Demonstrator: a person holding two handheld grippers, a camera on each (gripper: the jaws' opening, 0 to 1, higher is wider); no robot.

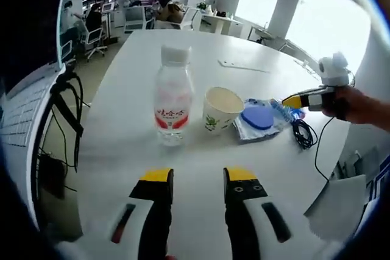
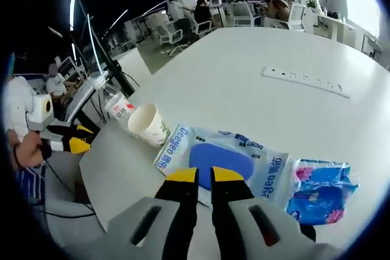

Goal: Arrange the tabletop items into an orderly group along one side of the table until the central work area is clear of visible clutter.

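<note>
The clear plastic water bottle with a white cap and red label (image 1: 173, 97) is taken as the landmark. It stands upright on the white round-edged table (image 1: 244, 162), and the white paper cup with a green leaf print (image 1: 220, 109) is set just beside it. Past the cup lies the clear flat packet holding a blue oval pad (image 2: 228, 161), then the small crumpled blue-and-pink packet (image 2: 322, 190); the row near one table edge is judged to be the orderly group being formed.

The left gripper (image 1: 196, 178) is held short of the bottle, jaws apart and empty. The right gripper (image 2: 205, 175) is poised at the flat packet, jaws nearly together; a grasp cannot be confirmed.

"Deegeo" and "EOR" are read on the flat packet. Red characters on the bottle label are too small to read. A white power strip (image 2: 304, 81) lies well beyond the bottle.
</note>
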